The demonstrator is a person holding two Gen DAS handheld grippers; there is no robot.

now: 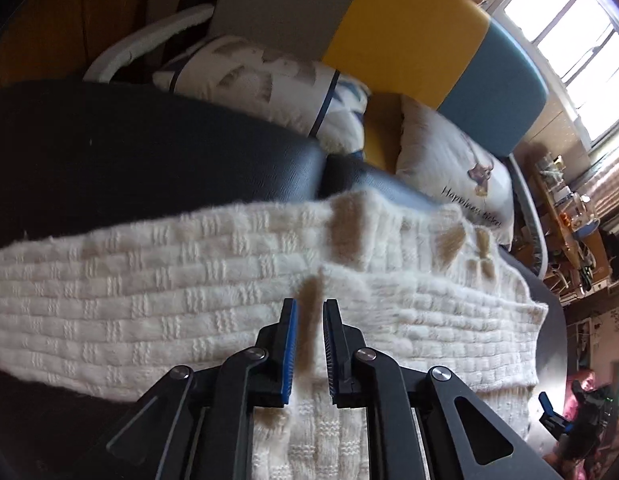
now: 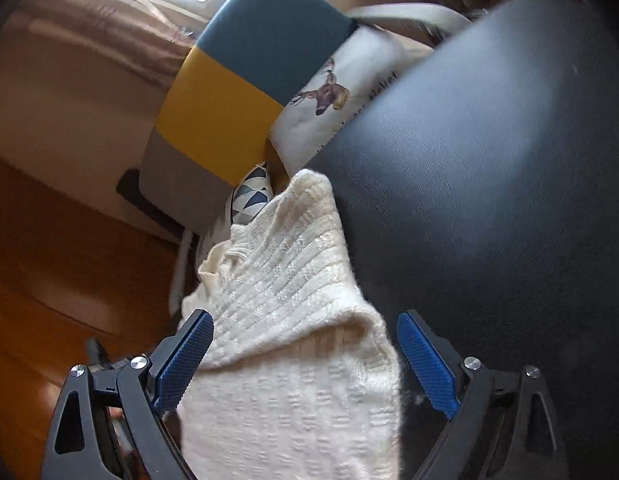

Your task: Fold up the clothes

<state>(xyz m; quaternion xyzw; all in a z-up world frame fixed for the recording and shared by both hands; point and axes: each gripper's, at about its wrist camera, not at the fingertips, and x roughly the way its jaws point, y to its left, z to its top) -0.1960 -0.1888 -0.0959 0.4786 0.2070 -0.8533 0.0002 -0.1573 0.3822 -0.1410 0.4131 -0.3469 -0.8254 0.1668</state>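
A cream knitted sweater (image 1: pixel 189 280) with tan patches lies spread across a black leather seat (image 1: pixel 149 152). My left gripper (image 1: pixel 310 304) points down at it with its blue-padded fingers a narrow gap apart. Knit shows through that gap and the pads do not press on it. In the right wrist view a folded edge of the sweater (image 2: pixel 289 280) hangs over the side of the black seat (image 2: pixel 489 160). My right gripper (image 2: pixel 305 316) stands wide open around that fold, both blue pads clear of the cloth.
Behind the seat are a patterned cushion (image 1: pixel 269 80), a white deer cushion (image 1: pixel 449 168), and a grey, yellow and blue padded panel (image 1: pixel 401 40). A cluttered shelf (image 1: pixel 569 220) stands at the right under a window (image 1: pixel 569 40). Wooden floor (image 2: pixel 49 260) lies left of the seat.
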